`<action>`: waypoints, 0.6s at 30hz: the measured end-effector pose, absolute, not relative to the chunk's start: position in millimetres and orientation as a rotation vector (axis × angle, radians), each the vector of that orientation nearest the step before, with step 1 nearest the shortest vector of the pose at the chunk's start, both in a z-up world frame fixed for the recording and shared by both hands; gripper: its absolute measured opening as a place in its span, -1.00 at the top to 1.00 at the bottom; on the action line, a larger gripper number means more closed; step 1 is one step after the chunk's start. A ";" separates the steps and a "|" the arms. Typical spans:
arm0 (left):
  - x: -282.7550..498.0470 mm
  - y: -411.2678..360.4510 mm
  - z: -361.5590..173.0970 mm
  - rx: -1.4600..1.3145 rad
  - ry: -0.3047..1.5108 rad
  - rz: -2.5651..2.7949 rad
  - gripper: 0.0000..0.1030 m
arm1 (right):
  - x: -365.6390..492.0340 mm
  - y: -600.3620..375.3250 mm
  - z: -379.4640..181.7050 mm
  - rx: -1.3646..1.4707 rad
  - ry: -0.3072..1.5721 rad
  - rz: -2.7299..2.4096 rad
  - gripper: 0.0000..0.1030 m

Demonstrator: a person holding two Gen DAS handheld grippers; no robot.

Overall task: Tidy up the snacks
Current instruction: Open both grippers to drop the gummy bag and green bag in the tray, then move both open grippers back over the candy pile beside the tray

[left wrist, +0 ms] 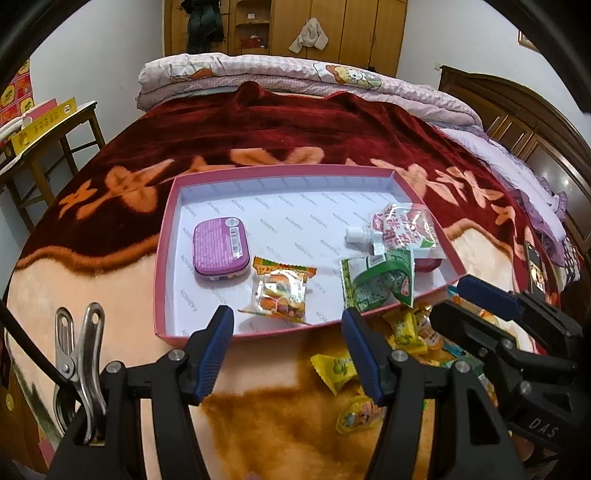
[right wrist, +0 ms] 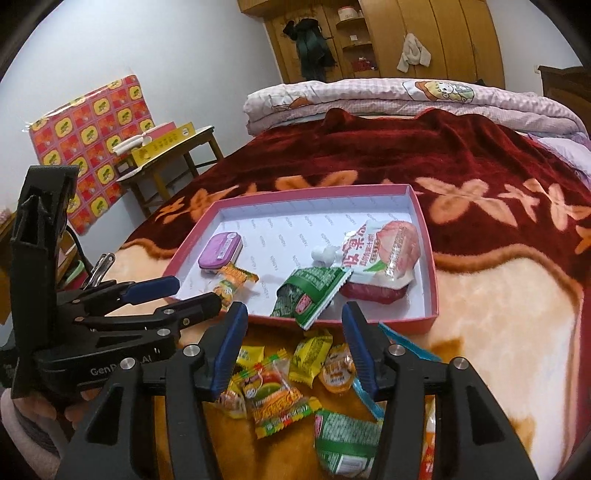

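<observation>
A pink tray [left wrist: 164, 258] [right wrist: 430, 254] lies on the bed. It holds a purple tin [left wrist: 219, 247] [right wrist: 219, 249], an orange gummy packet [left wrist: 282, 290] [right wrist: 231, 282], a green packet [left wrist: 380, 282] [right wrist: 312, 293] and a peach drink pouch [left wrist: 404, 229] [right wrist: 384, 249]. Loose snacks [right wrist: 280, 387] [left wrist: 410, 332] lie on the blanket in front of the tray. My left gripper [left wrist: 288, 343] is open and empty just short of the tray's near edge; it also shows in the right wrist view [right wrist: 195, 293]. My right gripper [right wrist: 293, 347] is open and empty above the loose snacks.
A dark red and cream blanket [left wrist: 280, 129] covers the bed, with a folded quilt [left wrist: 295, 77] at the far end. A wooden side table [right wrist: 166, 155] stands to the left. A phone [left wrist: 535, 267] lies at the right. A wardrobe [left wrist: 325, 26] is behind.
</observation>
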State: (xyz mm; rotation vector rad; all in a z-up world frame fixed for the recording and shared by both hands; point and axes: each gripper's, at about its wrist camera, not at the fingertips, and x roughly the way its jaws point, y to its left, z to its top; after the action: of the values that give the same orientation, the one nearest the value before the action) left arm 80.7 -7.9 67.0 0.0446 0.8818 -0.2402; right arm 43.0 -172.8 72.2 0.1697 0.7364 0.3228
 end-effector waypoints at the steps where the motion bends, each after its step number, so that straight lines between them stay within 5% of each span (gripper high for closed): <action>1: 78.7 -7.8 67.6 0.043 0.882 -0.239 -0.25 | 41.0 -173.8 72.0 0.172 0.737 0.321 -0.06; 18: 51.7 -9.5 63.5 0.043 0.902 -0.239 -0.25 | 17.4 -195.7 66.1 0.205 0.769 0.302 -0.06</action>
State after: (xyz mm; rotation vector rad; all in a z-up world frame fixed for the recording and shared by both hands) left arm 51.7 -9.5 63.5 0.0428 0.9024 -0.2388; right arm 17.4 -195.7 66.1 0.2051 0.7695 0.3021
